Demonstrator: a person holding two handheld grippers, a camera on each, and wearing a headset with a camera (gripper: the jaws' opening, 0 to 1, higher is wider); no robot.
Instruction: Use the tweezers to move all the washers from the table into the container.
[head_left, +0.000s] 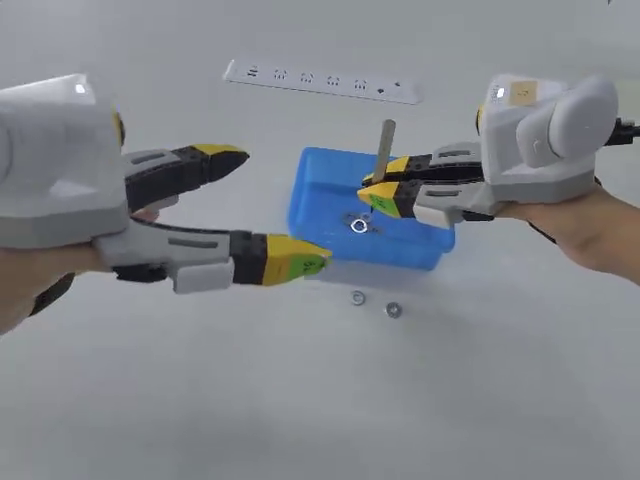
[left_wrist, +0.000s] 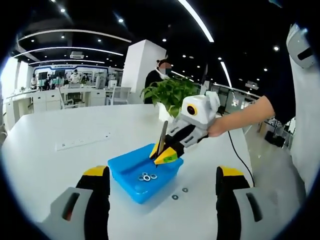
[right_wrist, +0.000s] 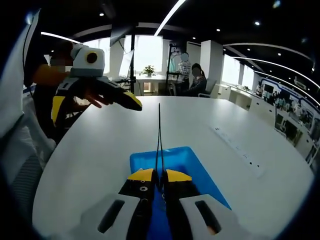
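Right gripper (head_left: 378, 193) clamps thin metal tweezers (head_left: 386, 145), prongs squeezed together, tips look bare, above blue plastic container (head_left: 318, 180). Two small steel washers (head_left: 358, 297) lie on white table (head_left: 300, 400) just off the container's near edge. Left gripper (head_left: 278, 208) gapes, idle. Best: tip prongs down, ease squeeze, pinch one washer's rim.

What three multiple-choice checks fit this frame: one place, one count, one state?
1. Where are the tweezers? A in the right tool, over the blue container B lying on the table C in the left tool
2. Washers left on the table? A none B two C five
3. Left tool state? A open B shut on a washer C shut on tweezers
Key: 1A, it grips them above the container; 2B, two lie before the container; 3A, jaws wide apart, empty.
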